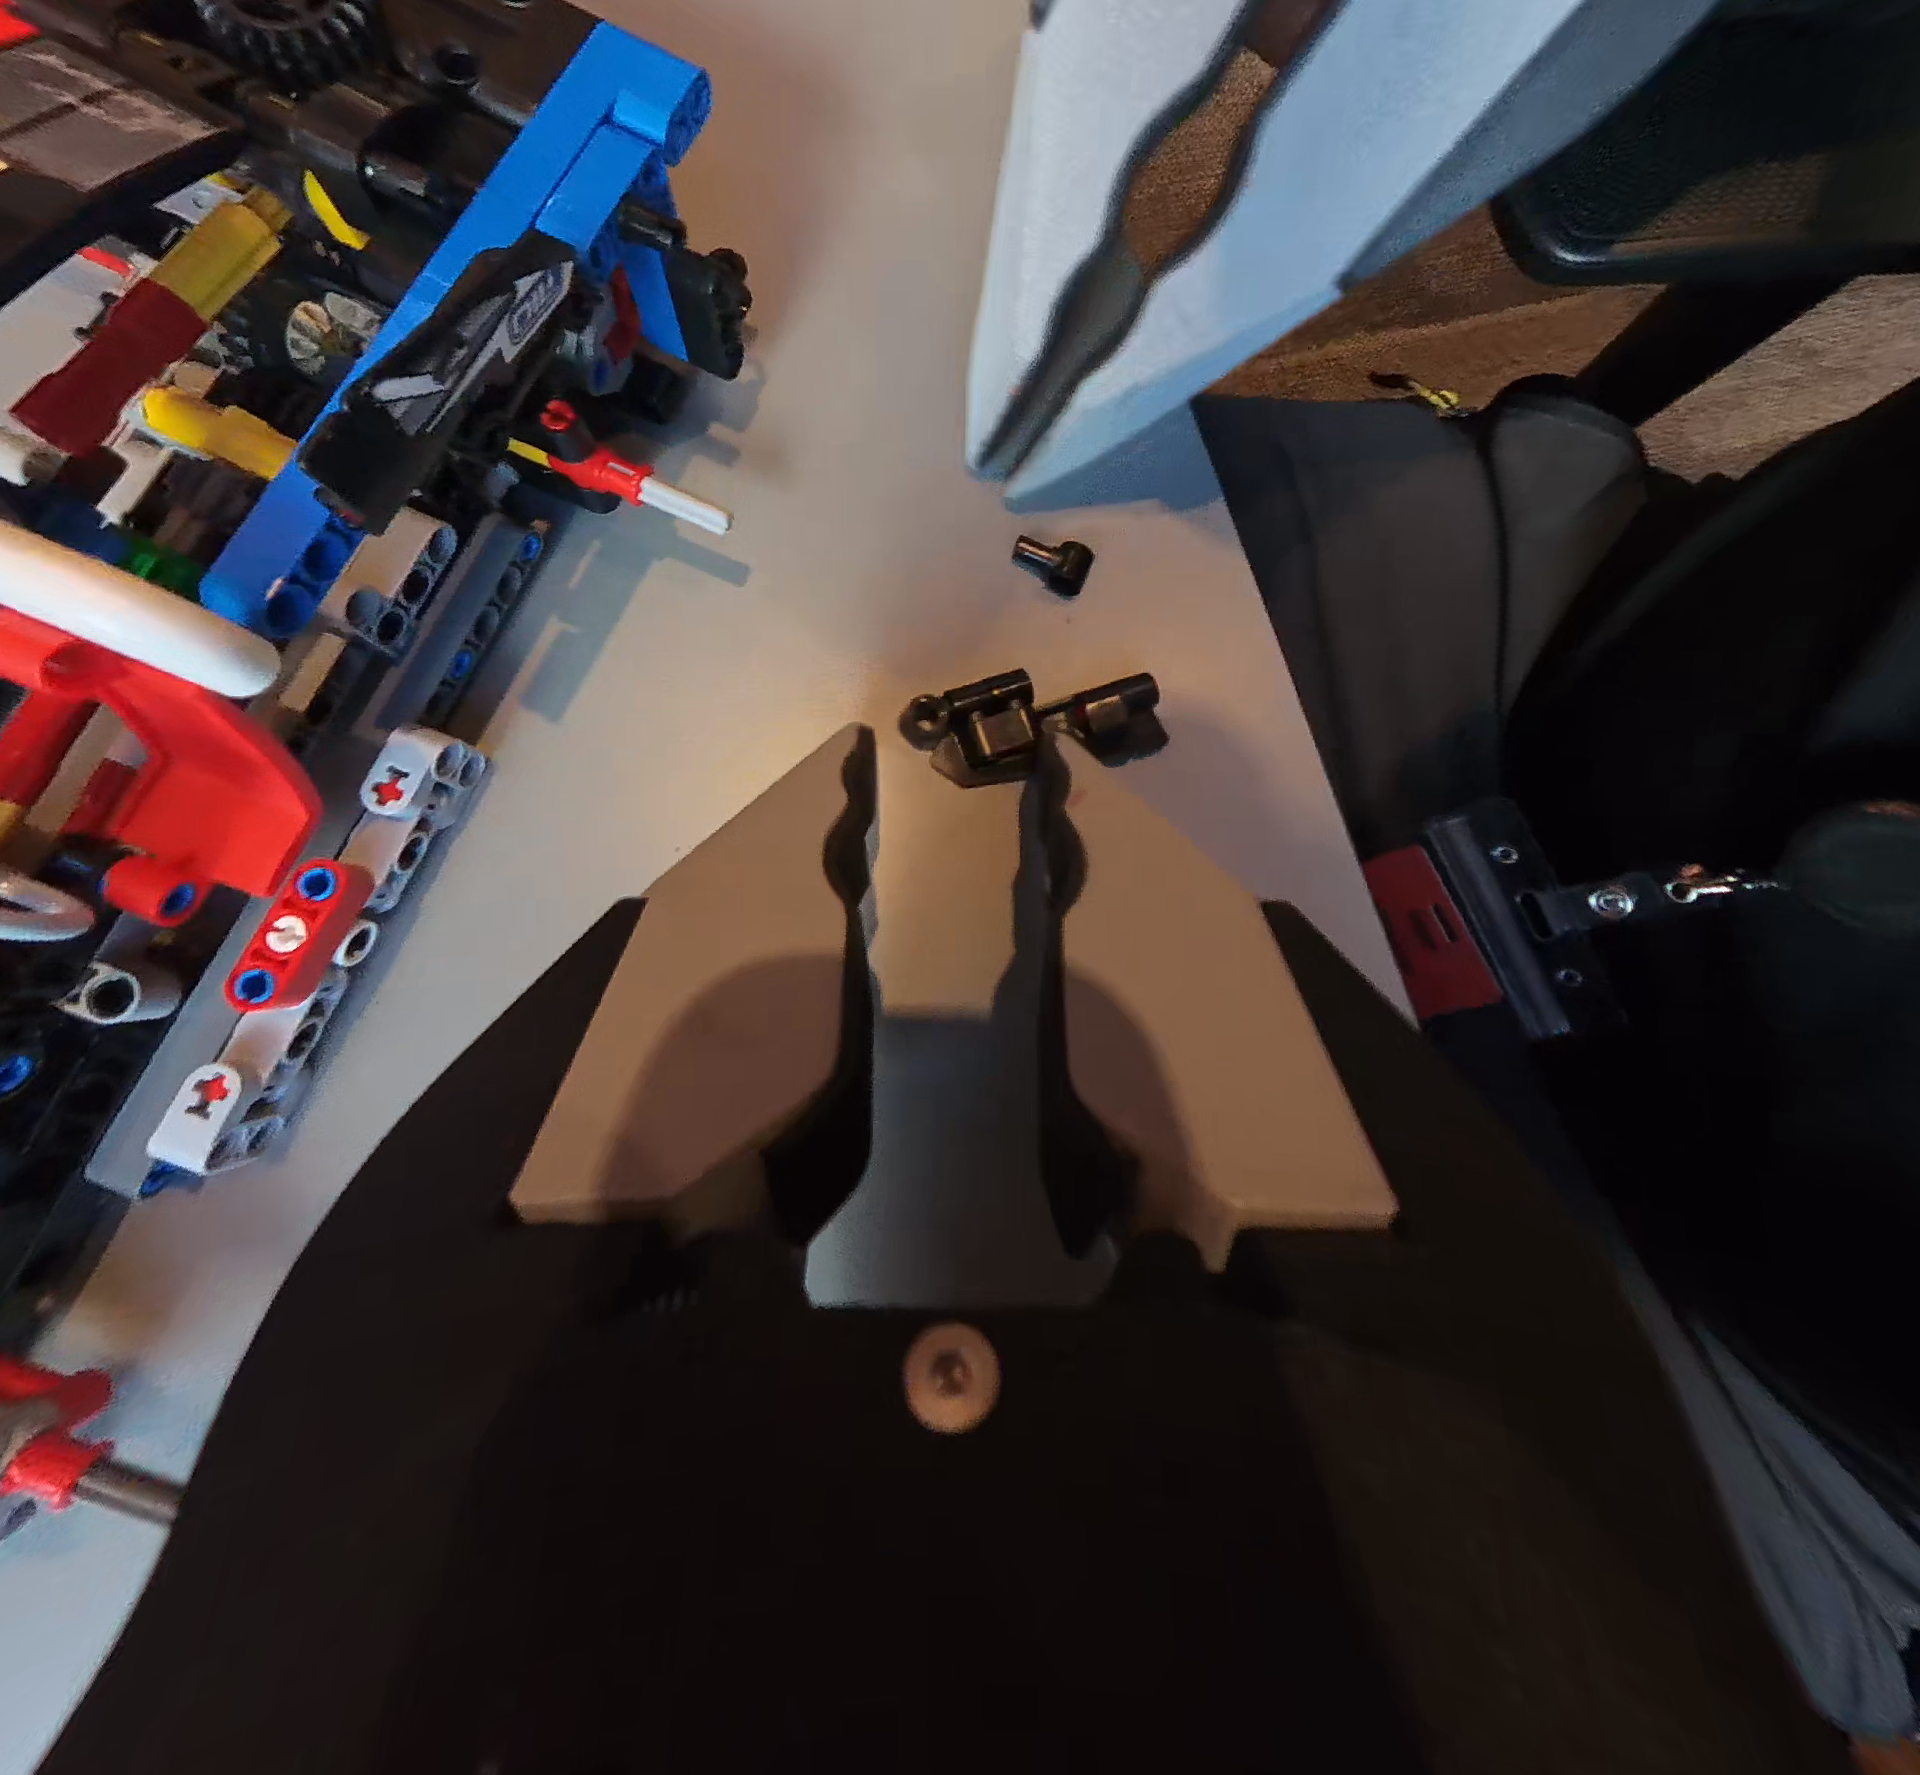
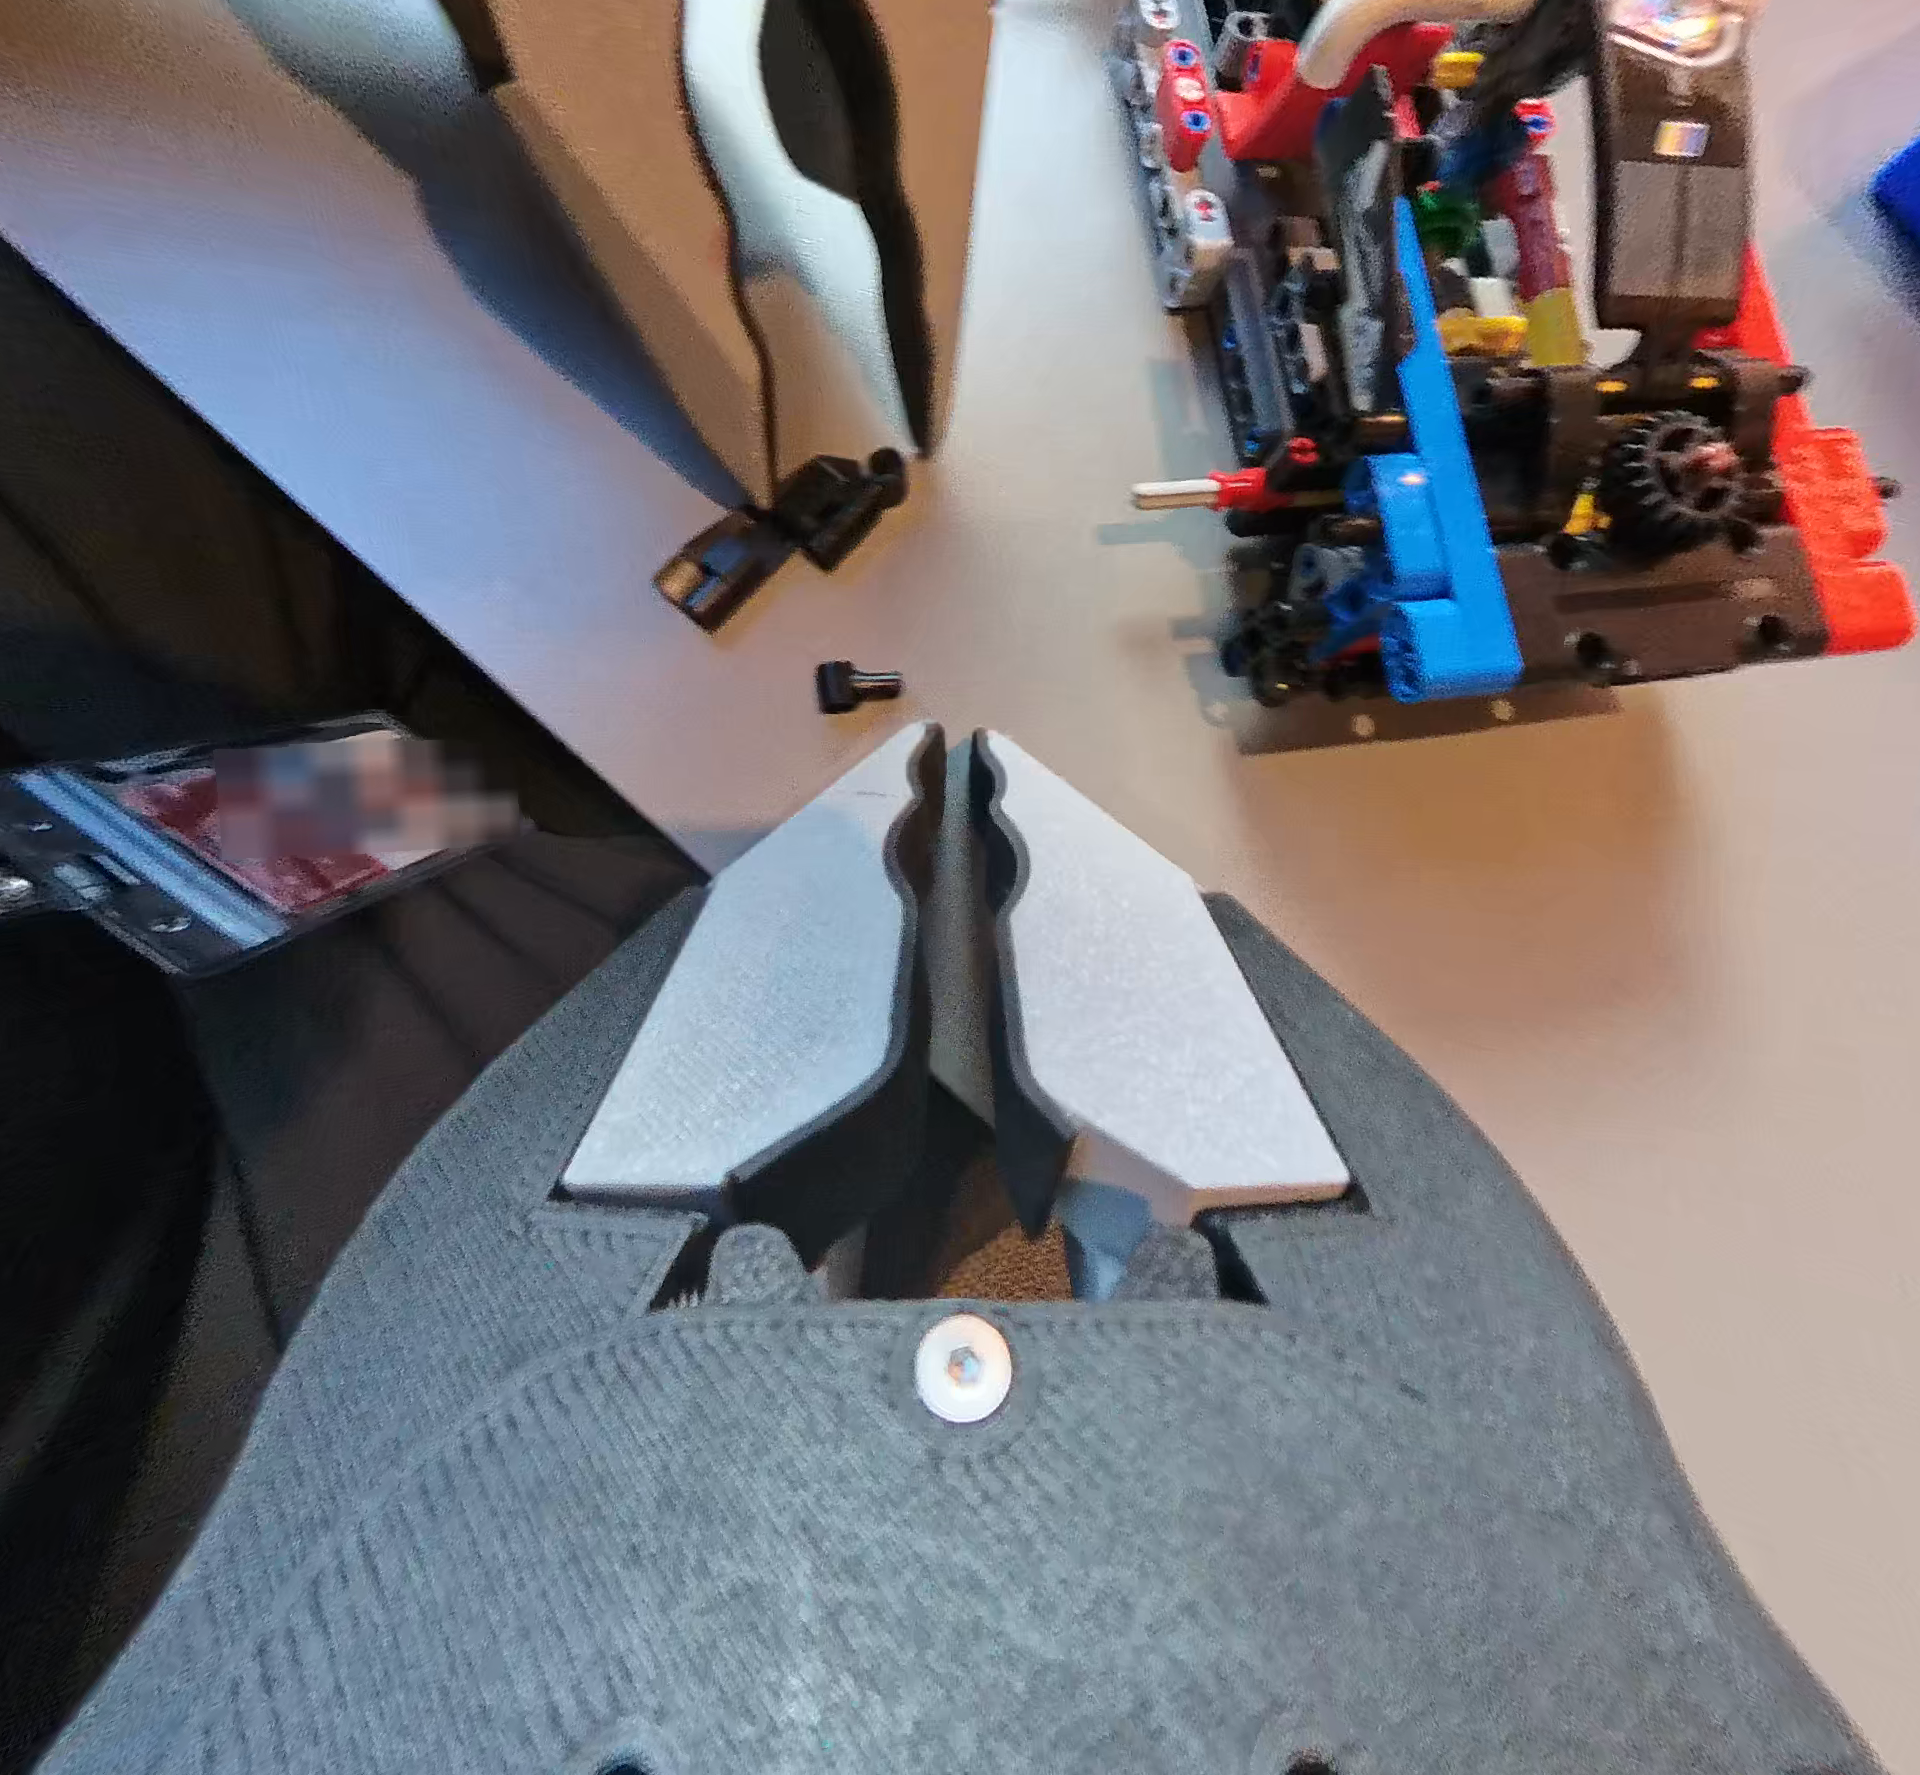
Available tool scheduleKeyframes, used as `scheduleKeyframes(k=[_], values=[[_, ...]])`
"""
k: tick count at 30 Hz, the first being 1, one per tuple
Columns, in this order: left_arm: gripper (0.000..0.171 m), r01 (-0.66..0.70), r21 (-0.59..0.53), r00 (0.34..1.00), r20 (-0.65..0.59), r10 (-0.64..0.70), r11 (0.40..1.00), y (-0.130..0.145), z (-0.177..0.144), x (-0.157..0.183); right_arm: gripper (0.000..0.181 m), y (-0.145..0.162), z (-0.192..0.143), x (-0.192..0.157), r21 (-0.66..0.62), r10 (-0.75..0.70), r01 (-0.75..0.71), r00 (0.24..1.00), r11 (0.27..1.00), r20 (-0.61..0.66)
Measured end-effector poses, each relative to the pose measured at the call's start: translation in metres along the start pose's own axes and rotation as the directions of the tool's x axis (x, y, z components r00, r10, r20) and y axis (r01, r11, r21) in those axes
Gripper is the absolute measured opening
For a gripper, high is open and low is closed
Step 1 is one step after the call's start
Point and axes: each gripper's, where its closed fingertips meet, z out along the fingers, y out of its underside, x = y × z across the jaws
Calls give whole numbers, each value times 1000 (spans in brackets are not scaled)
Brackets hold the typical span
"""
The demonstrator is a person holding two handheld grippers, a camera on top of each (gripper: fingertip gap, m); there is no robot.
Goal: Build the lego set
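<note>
While the left claw (image 1: 951, 769) gapes wide just beside a black lego assembly (image 1: 1023, 723) near the table (image 1: 831, 271) edge, the right claw (image 2: 956, 749) hovers nearly closed, empty, by a small black pin (image 2: 857, 686); the lego model (image 2: 1507, 323) stands well apart

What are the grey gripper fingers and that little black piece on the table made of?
The right gripper fingers look like matte grey 3D-printed plastic: fine ridged lines run across them. The little black piece looks like hard moulded plastic, smooth with a slight sheen, like the lego model beside it. The table is smooth and pale; its material is unclear.
</note>
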Motion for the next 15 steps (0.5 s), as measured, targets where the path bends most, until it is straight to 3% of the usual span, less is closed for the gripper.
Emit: scheduleKeyframes(k=[3, 7, 12, 15], values=[[23, 8, 23, 1000, 19, -9, 1000, 0, 2, 5, 2, 2, -3, 9, -16, 30, -31, 999, 999, -40], [22, 93, 64, 995, 23, -95, 994, 1, 1, 11, 8, -11, -6, -20, 61, 118, -119, 993, 991, 29], [18, 196, 103, 980, 22, -199, 975, 5, -4, 14, 13, -17, 2, -23, 108, 248, -245, 969, 964, -14], [18, 216, 112, 975, 31, -220, 970, 9, -8, 16, 34, -14, 6, -12, 117, 305, -296, 950, 948, -62]])
